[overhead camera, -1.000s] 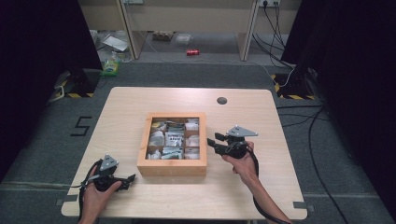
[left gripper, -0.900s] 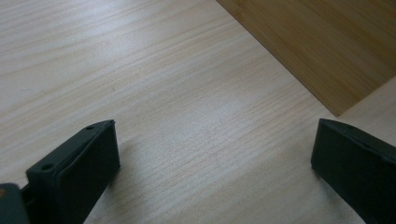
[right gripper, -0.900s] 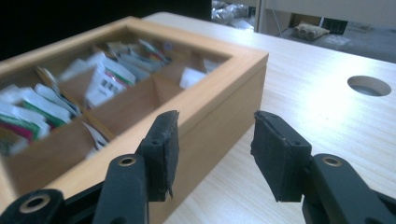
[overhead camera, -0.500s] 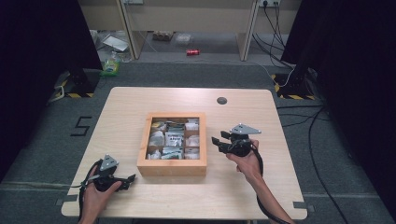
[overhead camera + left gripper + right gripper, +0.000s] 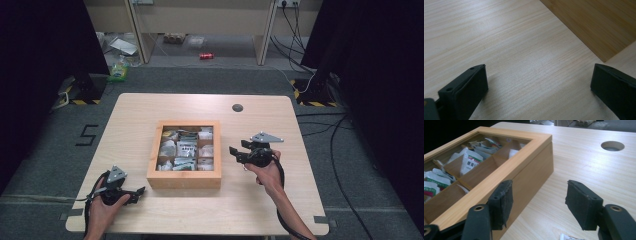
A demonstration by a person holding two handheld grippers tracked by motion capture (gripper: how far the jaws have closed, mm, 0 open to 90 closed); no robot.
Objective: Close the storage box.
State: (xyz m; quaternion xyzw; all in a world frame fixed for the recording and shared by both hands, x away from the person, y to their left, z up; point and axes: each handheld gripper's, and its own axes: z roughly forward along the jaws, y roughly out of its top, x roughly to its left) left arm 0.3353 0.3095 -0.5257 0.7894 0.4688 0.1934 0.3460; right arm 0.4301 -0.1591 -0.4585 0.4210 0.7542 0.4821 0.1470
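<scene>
Since the earlier frame the right gripper [image 5: 234, 152] has edged a little toward the square light-wood compartment box [image 5: 184, 181] filled with small paper packets [image 5: 186, 149], and its jaws have just been opening; nothing is between them. They stand apart just beside the box's right wall. The left gripper [image 5: 141, 190] rests near the box's front left corner, jaws wide and empty. The box sits mid-table on the pale wooden table [image 5: 150, 107]; by appearance, nothing has been gripped yet.

The pale wooden worktop [image 5: 150, 110] is evenly lit from above; its surroundings are dark. Both claw views are slightly soft, with weak shadows.
</scene>
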